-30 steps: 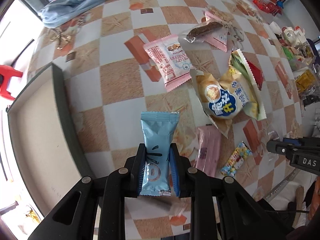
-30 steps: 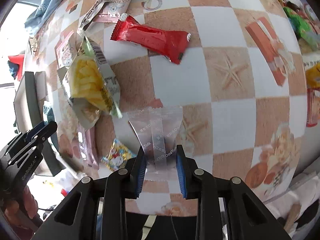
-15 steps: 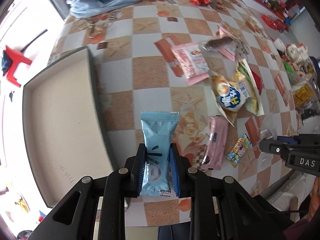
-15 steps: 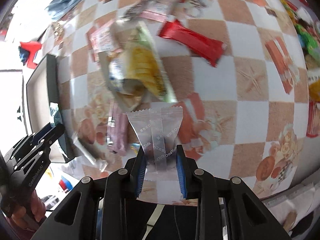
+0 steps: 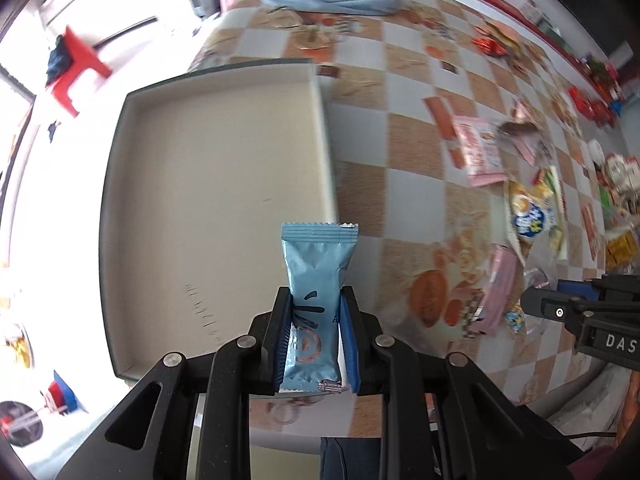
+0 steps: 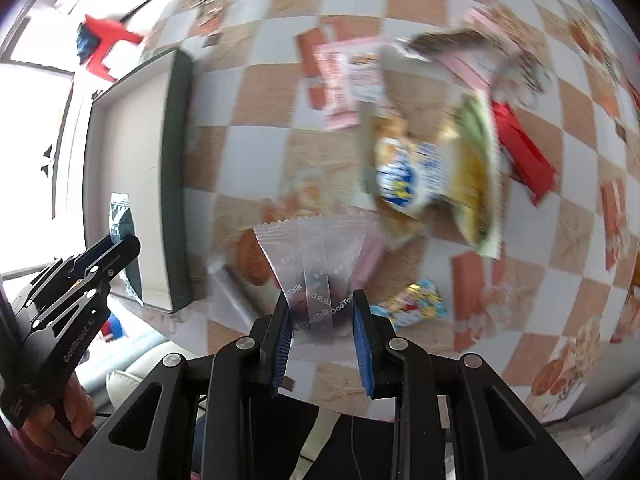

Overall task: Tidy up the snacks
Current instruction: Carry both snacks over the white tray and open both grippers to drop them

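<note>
Holding two packets (image 5: 316,304), one tray (image 5: 120,184)

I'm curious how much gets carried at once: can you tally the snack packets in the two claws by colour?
Blue packet, in the left claw: 1
Silver packet, in the right claw: 1
Total: 2

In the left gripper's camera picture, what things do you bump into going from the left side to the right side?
Red stool → open box → blue snack packet held in the left gripper → pink snack bar → right gripper.
</note>
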`<action>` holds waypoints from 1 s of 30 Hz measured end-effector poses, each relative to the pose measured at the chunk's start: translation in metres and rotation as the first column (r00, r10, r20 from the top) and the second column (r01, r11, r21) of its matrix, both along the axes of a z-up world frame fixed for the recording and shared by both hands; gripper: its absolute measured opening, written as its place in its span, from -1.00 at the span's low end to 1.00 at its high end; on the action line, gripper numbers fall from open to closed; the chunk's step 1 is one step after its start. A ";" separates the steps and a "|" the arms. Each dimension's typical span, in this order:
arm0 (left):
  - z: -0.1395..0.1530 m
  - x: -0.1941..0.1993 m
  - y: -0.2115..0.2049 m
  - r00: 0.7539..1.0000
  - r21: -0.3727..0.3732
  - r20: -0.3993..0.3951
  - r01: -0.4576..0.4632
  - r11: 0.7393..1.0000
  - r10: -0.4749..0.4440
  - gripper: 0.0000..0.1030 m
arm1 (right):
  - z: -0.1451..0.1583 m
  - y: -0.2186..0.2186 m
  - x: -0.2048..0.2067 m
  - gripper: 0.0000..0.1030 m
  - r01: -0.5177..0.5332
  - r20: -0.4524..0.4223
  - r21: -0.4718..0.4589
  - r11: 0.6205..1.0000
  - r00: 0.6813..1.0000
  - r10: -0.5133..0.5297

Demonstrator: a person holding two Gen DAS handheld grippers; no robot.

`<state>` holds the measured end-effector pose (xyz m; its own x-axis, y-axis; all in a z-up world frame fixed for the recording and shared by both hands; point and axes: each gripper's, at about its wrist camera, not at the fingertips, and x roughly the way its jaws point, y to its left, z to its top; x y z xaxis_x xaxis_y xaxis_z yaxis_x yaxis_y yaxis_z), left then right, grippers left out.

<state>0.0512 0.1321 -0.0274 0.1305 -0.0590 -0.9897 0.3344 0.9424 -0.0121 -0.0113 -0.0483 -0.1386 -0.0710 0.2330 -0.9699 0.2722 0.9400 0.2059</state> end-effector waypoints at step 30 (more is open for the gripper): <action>-0.040 0.013 0.098 0.977 0.089 -0.063 -0.199 0.976 0.205 -0.51 | -0.030 0.167 0.093 -0.42 -0.333 -0.015 0.073 0.940 0.942 0.335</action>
